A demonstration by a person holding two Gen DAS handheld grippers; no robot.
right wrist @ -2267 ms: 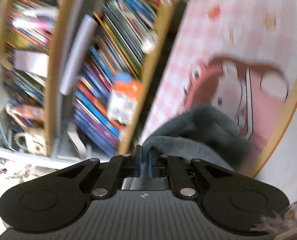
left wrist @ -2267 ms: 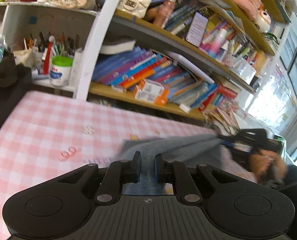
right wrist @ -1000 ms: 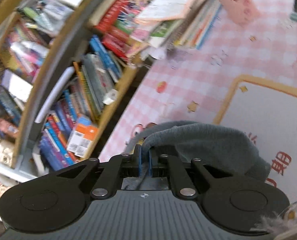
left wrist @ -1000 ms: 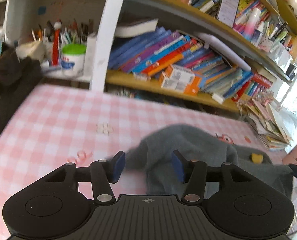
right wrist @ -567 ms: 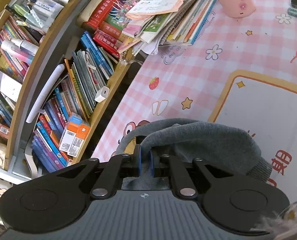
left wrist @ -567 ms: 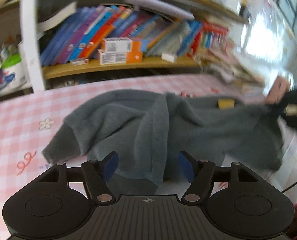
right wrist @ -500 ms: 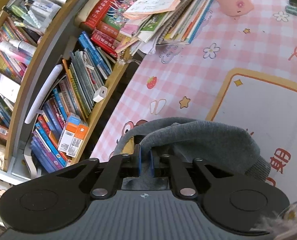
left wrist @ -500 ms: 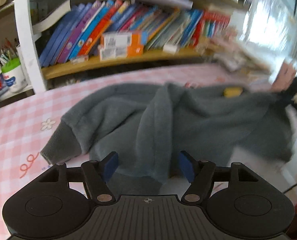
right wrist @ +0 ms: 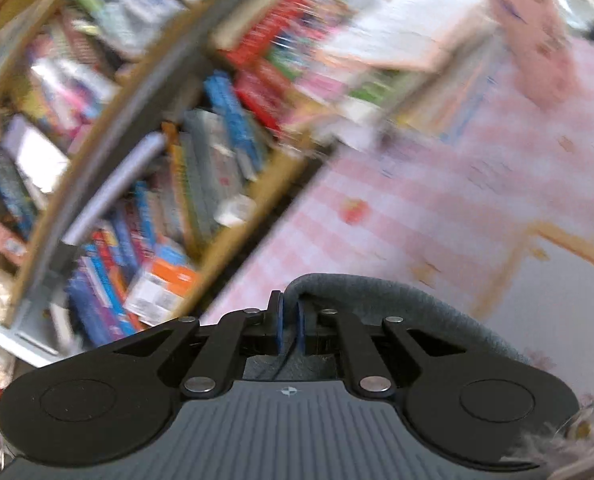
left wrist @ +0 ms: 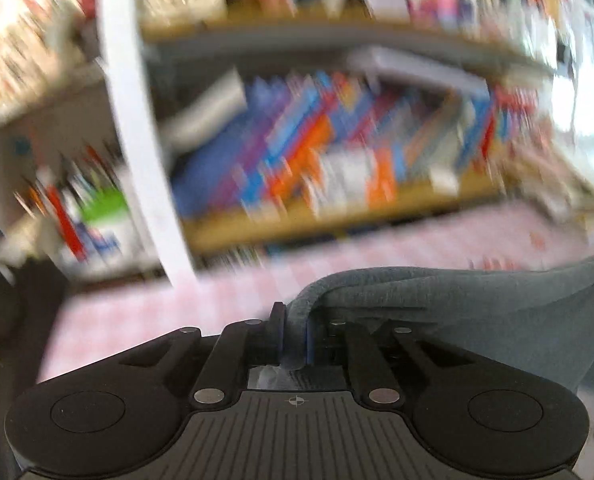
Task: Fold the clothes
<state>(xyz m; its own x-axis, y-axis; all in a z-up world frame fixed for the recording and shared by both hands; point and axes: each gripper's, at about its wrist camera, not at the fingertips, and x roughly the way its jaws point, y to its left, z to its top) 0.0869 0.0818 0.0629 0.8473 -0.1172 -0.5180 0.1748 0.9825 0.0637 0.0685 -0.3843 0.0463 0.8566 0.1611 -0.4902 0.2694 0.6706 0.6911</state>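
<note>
Both tongs are clenched on the same grey fleece garment (left wrist: 477, 312): the left gripper (left wrist: 294, 334) pinches a rolled edge between its blue pads, the cloth spreading away to its right, and the right gripper (right wrist: 290, 326) nips another edge, the fabric (right wrist: 397, 300) arching over to its right. Thick, soft and dark grey, it hangs above the pink checked tablecloth (right wrist: 417, 200), before the blurred bookshelves (left wrist: 317, 152).

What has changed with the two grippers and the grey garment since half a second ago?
The left gripper, open over the grey garment before, has closed on a fold of it and is moving; the view is blurred. The right gripper stays shut on the garment.
</note>
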